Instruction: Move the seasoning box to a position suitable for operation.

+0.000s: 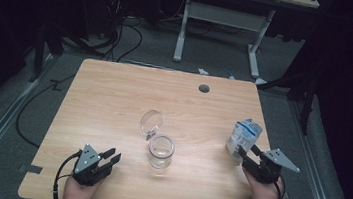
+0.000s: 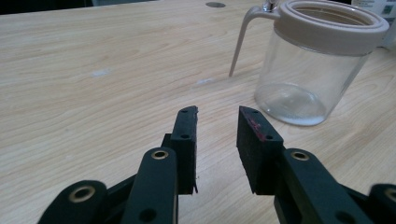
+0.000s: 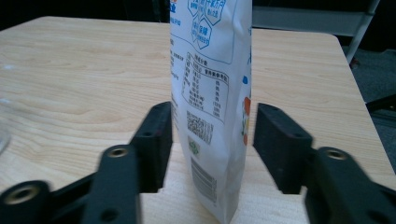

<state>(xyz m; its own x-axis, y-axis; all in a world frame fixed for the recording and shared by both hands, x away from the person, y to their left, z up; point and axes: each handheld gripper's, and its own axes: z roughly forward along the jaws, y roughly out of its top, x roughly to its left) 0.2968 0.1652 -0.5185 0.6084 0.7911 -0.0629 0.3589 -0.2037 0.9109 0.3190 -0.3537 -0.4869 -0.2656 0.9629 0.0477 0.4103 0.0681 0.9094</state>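
Observation:
A clear glass jar (image 1: 161,150) stands near the middle of the wooden table (image 1: 110,92), its hinged lid (image 1: 152,121) flipped up behind it. In the left gripper view the jar (image 2: 308,70) rises ahead and to the right, with a pale rim. My left gripper (image 1: 111,156) (image 2: 217,112) rests at the table's front left, open, with nothing between its jaws. A white and blue printed pouch (image 1: 243,136) (image 3: 210,70) stands upright at the right edge. My right gripper (image 1: 247,151) (image 3: 210,109) straddles its lower part, jaws open; a thin gap shows at the right pad.
A round cable hole (image 1: 204,88) sits in the tabletop near its far edge. Beyond the table stands another desk on white legs (image 1: 181,27), with cables on the floor (image 1: 120,43). The pouch is close to the table's right edge.

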